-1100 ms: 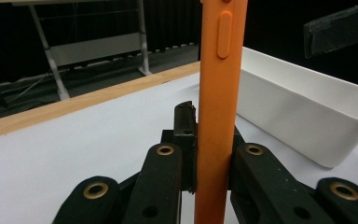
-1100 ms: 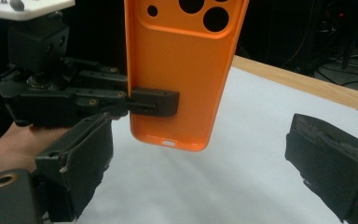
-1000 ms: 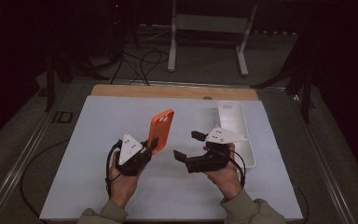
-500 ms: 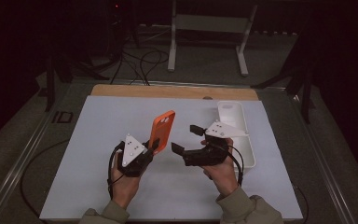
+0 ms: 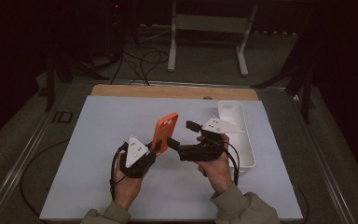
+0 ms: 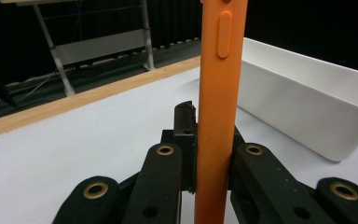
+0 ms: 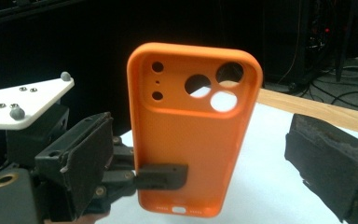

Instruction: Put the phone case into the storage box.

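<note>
Nearby: long white plastic bin (image 5: 242,140) just right of the right gripper (image 5: 173,145).
Surface: white tabletop (image 5: 88,140), wooden far edge; dark room, cables on floor.
Case: orange silicone phone case (image 5: 164,133), upright, camera cut-outs at top, above table centre.
Left gripper (image 5: 154,148): jaws pinching case's lower end.
Right gripper: jaws spread, beside case.

Orange phone case (image 7: 193,140): matt, smooth, rubbery-looking plastic. Left tongs (image 6: 200,154): black matt plastic links with brass-coloured rivets. Right tongs' pad (image 7: 328,163): rough, worn black foam. White bin (image 5: 237,135): smooth plastic. Table (image 5: 98,135): matt pale sheet, wood strip at far edge.
</note>
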`<action>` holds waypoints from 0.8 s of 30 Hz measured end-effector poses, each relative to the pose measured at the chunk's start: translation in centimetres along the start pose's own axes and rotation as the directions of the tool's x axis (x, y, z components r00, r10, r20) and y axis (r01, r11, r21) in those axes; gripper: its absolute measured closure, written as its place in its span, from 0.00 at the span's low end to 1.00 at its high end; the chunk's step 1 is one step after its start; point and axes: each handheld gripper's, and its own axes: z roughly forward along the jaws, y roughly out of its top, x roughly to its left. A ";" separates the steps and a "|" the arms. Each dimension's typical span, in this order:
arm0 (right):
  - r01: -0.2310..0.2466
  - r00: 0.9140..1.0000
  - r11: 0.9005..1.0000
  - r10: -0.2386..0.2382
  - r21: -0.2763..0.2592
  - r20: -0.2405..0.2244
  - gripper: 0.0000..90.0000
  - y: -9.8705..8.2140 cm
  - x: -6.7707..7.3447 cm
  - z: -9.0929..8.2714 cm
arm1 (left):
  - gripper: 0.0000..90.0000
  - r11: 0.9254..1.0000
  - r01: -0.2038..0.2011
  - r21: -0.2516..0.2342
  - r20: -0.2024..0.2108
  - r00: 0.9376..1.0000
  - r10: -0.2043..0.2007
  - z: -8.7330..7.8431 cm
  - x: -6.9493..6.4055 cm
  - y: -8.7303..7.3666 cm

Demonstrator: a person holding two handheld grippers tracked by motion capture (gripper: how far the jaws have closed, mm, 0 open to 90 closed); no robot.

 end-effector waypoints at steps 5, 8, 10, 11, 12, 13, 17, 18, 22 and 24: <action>-0.026 0.999 0.999 0.026 -0.023 0.019 0.09 0.1 -0.1 0.2 | 0.95 1.000 -0.007 0.006 0.004 1.000 0.007 0.1 -0.3 -0.3; -0.031 0.999 0.999 0.032 -0.028 0.022 0.09 0.1 -0.1 0.3 | 0.95 1.000 -0.007 0.007 0.009 1.000 0.007 0.2 -0.4 -0.4; -0.034 0.999 0.999 0.035 -0.034 0.027 0.09 0.1 -0.1 0.4 | 0.95 1.000 -0.007 0.012 0.010 1.000 0.007 0.3 -0.5 -0.4; -0.044 0.998 0.998 0.045 -0.036 0.034 0.09 0.1 -0.1 0.5 | 0.95 1.000 -0.009 0.013 0.012 1.000 0.009 0.4 -0.6 -0.4; -0.044 0.998 0.998 0.045 -0.036 0.034 0.09 0.1 -0.1 0.5 | 0.95 1.000 -0.009 0.013 0.012 1.000 0.009 0.4 -0.6 -0.4; -0.052 0.998 0.998 0.053 -0.041 0.036 0.09 0.1 -0.1 0.6 | 0.95 1.000 -0.009 0.014 0.016 1.000 0.009 0.5 -0.8 -0.4; -0.056 0.997 0.997 0.058 -0.043 0.041 0.09 0.0 -0.1 0.9 | 0.95 1.000 -0.019 0.017 0.023 1.000 0.019 0.6 -1.1 -0.4; -0.056 0.997 0.997 0.058 -0.043 0.041 0.09 0.0 -0.1 0.9 | 0.95 1.000 -0.019 0.017 0.023 1.000 0.019 0.6 -1.1 -0.4; -0.059 0.997 0.997 0.062 -0.047 0.047 0.10 0.0 0.1 1.1 | 0.95 0.999 -0.024 0.021 0.031 0.999 0.023 0.8 -1.4 -0.4; -0.064 0.996 0.997 0.066 -0.044 0.054 0.11 0.0 0.1 1.3 | 0.95 0.999 -0.025 0.024 0.036 0.999 0.024 0.9 -1.6 -0.4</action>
